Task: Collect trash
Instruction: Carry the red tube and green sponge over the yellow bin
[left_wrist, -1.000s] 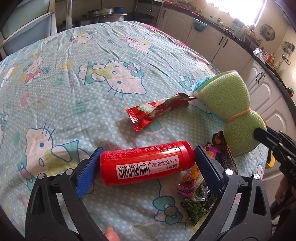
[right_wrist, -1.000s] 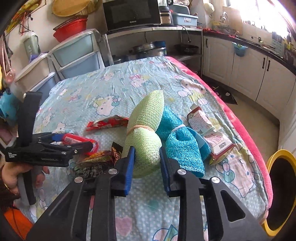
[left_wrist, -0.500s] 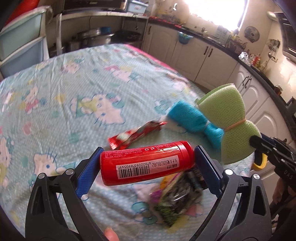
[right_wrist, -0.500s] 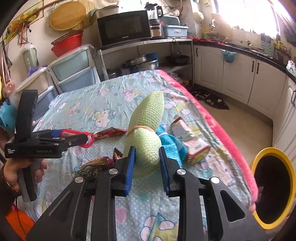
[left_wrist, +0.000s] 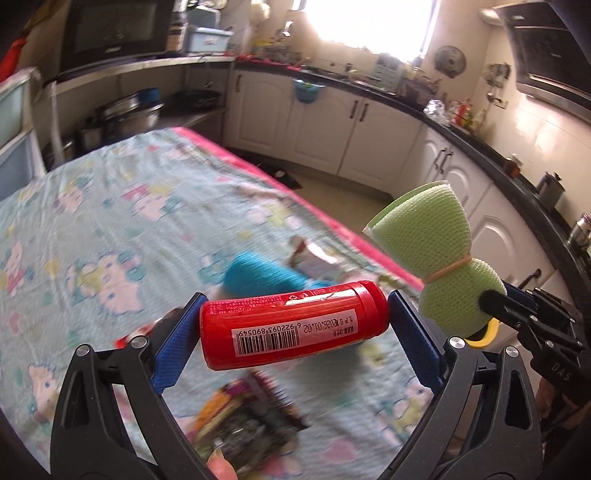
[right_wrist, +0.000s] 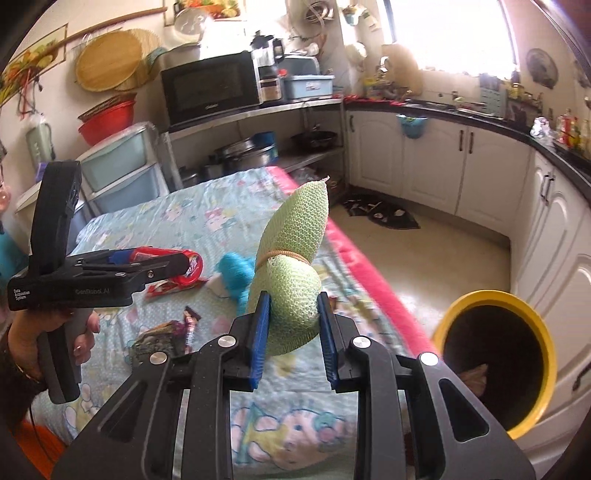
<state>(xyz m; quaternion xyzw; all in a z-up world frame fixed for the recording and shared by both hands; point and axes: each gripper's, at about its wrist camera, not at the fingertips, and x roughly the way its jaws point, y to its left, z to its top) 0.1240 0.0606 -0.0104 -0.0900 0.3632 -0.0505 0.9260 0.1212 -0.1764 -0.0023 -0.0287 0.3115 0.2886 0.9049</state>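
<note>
Two hand-held grippers, each loaded, above a table covered with a cartoon-print cloth (left_wrist: 110, 206). The left gripper (left_wrist: 293, 325) pinches a red plastic bottle (left_wrist: 291, 326) lengthwise, one blue pad on its base and the other on its cap, so the bottle lies crosswise between the jaws with its barcode label facing the camera. The bottle appears rigid, smooth and light; judged from its glossy wall, an end-to-end hold can slip if the bottle tilts, and a hold across the body would likely be steadier. The right gripper (right_wrist: 293, 325) has its jaws narrowed on the lower lobe of a green mesh scrubber (right_wrist: 291, 273), which is tied at the waist with a band and stands tilted upward beyond the fingers. The scrubber looks soft, springy and very light; it compresses under the pads, so the thick lobe below the band is the sensible place to take hold. Both items hang clear of the cloth. Remaining on the cloth: a blue scrubber (right_wrist: 236, 273) in the middle, a red wrapper (right_wrist: 166, 288) to its left, and dark snack packets (left_wrist: 243, 421) at the near edge. A yellow-rimmed bin (right_wrist: 498, 365) stands on the floor to the right of the table, and is the probable destination.
</note>
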